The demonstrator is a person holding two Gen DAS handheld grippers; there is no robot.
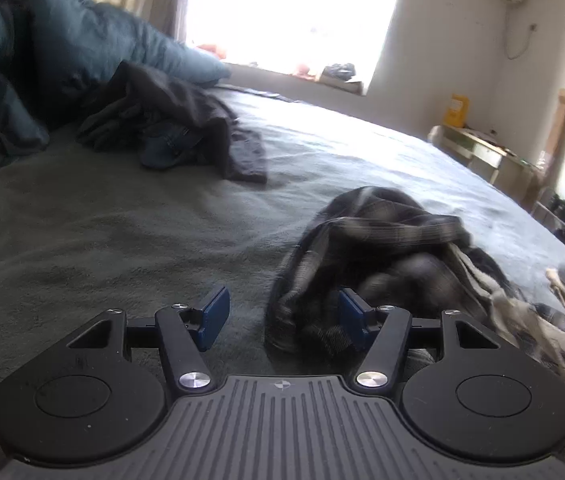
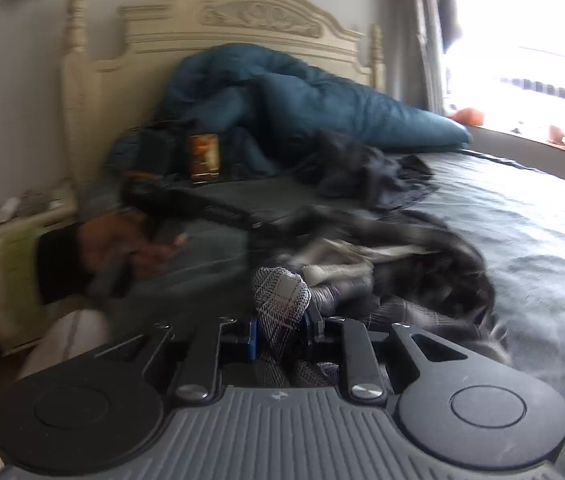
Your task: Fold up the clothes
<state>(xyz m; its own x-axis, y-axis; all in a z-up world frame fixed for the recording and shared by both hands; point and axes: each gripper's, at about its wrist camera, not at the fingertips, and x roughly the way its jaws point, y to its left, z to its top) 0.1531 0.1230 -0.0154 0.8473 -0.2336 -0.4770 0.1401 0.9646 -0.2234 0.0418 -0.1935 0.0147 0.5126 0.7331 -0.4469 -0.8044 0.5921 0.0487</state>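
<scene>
The plaid garment (image 1: 378, 256) lay crumpled on the grey-green bed cover (image 1: 122, 240), nearer the cameras than the dark clothes pile (image 1: 170, 136) beside the blue duvet (image 1: 82, 48). The left gripper (image 1: 282, 316) stood partly open and held nothing, its right pad just beside the plaid garment. The right gripper (image 2: 282, 332) was closed on a fold of the plaid garment, which rose between its blue pads (image 2: 253, 340).

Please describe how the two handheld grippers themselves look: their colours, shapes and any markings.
Both look alike. The left gripper and the right gripper each have a grey ribbed body bearing a small round emblem, two round black housings at the sides, black arms with silver screws, and blue fingertips. No cables are visible. In the right wrist view, a hand emerges from a black sleeve.
</scene>
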